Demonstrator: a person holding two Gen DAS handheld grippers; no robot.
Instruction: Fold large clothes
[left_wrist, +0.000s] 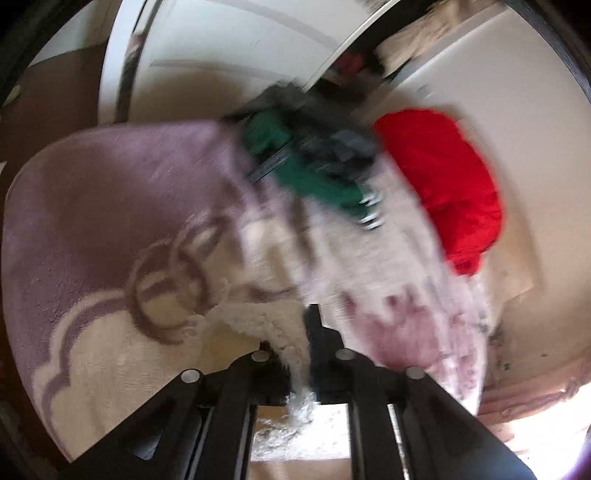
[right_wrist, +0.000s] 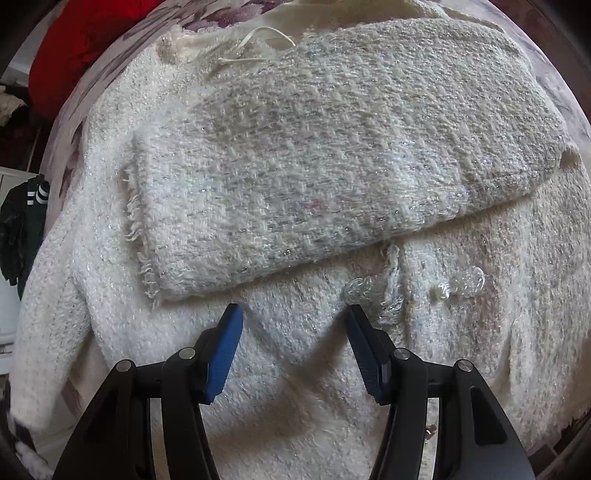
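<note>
Below the right hand-held gripper (right_wrist: 295, 325), a white fuzzy sweater (right_wrist: 288, 373) lay spread on a purple patterned blanket (left_wrist: 96, 206) covering what appeared to be a bed. Its blue-padded jaws stood apart and empty, pointing steeply down over the lower body of the garment, with bare knit between them. One sleeve (right_wrist: 317, 155) lay folded across the chest, its frayed cuff toward the left of that view; a white ribbon (right_wrist: 255, 40) lay by the collar at the far edge.

The left hand-held gripper (left_wrist: 301, 354) was closed on an edge of the sweater, white fuzz bunched between its jaws; that view was blurred by motion.

The near left part of the blanket lay bare, giving open room on that side. Toward its far edge sat a green garment (left_wrist: 314, 173) with dark clothes on it, and just beside these a red bundle (left_wrist: 447, 184), both close to the sweater. A white panelled door (left_wrist: 229, 48) stood beyond the bed.
</note>
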